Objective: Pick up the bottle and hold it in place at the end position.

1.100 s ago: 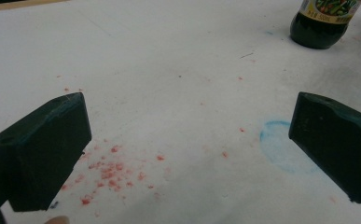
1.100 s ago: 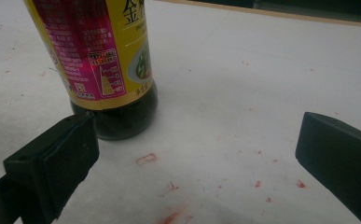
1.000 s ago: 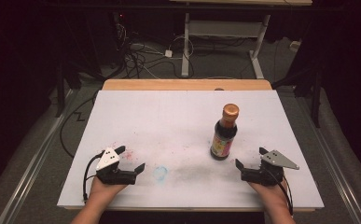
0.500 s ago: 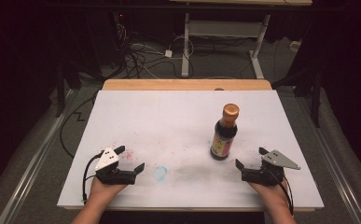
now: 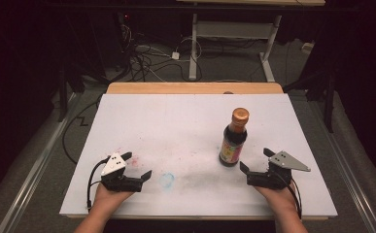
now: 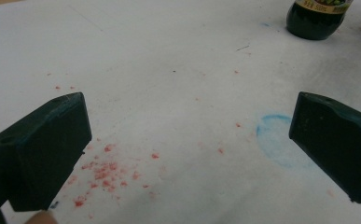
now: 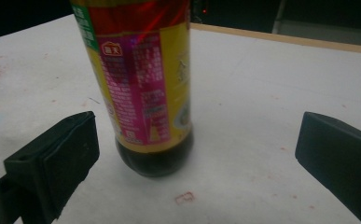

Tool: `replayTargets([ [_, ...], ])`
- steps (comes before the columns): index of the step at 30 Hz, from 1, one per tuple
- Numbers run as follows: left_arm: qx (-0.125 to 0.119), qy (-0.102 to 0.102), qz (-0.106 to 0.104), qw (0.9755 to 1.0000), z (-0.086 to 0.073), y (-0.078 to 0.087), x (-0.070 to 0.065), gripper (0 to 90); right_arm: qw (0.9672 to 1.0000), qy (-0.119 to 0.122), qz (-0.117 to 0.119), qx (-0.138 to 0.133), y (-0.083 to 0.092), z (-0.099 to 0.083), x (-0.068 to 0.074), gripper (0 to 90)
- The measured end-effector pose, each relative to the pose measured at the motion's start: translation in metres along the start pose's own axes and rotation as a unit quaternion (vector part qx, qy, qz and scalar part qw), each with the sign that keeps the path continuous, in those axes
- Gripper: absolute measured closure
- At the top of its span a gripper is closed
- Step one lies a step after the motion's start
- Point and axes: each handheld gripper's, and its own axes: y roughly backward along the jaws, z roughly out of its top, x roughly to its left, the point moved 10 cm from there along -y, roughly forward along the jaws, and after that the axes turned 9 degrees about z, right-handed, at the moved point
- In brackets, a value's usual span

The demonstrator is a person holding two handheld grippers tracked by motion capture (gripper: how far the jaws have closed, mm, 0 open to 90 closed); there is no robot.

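A dark sauce bottle (image 5: pixel 234 139) with a copper cap and a bright label stands upright on the white table (image 5: pixel 176 126), right of centre. My right gripper (image 5: pixel 256 160) rests open just in front of it and slightly to its right. In the right gripper view the bottle (image 7: pixel 143 84) stands a little beyond the wide-spread jaws, left of their middle. My left gripper (image 5: pixel 137 166) lies open near the front left, with nothing between its jaws. In the left gripper view the bottle's base (image 6: pixel 314 18) shows far off at the top right.
Red specks (image 6: pixel 104 169) and a faint blue ring (image 6: pixel 274 137) mark the table surface near the left gripper. A wooden edge (image 5: pixel 195 88) runs along the table's far side. Beyond it are cables and a desk frame (image 5: pixel 234 34) on the floor.
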Motion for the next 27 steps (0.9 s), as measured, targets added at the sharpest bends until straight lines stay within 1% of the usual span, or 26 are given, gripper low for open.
replayTargets([
  [2,0.0,-0.001,0.001,1.0,0.0,0.0,0.0,0.0,1.0,0.003,0.001,0.001,-0.002,0.001,0.001,0.2],
  [3,0.001,0.0,0.001,1.0,0.0,0.0,0.0,0.0,0.9999,0.008,0.01,0.002,-0.006,0.003,0.006,0.2],
  [4,0.001,0.001,0.0,1.0,0.0,0.0,0.0,0.0,0.9999,0.01,0.012,0.002,-0.008,0.004,0.008,0.2],
  [8,0.003,-0.004,0.0,1.0,-0.001,0.0,-0.001,0.0,0.9998,0.008,0.019,0.002,-0.013,0.008,0.012,0.2],
  [9,0.002,-0.001,0.001,1.0,-0.001,0.0,0.0,0.0,0.9996,0.009,0.027,0.002,-0.017,0.011,0.015,1.4],
  [11,0.002,0.0,0.0,1.0,0.0,0.0,0.0,0.0,0.9994,0.008,0.032,0.003,-0.022,0.014,0.019,4.1],
  [16,0.0,0.0,0.002,1.0,0.0,0.0,0.001,0.0,0.9989,0.013,0.044,-0.008,-0.031,0.027,0.024,12.3],
  [17,0.0,0.0,0.002,1.0,0.0,0.0,0.001,0.0,0.999,0.014,0.041,-0.009,-0.033,0.029,0.024,13.3],
  [18,0.0,0.0,0.002,1.0,0.0,0.0,0.001,0.0,0.9989,0.014,0.044,-0.009,-0.035,0.031,0.024,15.9],
  [20,-0.001,-0.002,0.003,1.0,0.0,0.0,0.0,0.0,0.9987,0.012,0.049,-0.01,-0.039,0.034,0.025,17.2],
  [27,0.0,-0.002,0.0,1.0,0.0,0.0,0.0,0.0,0.9985,0.004,0.053,-0.011,-0.048,0.041,0.024,23.2],
])
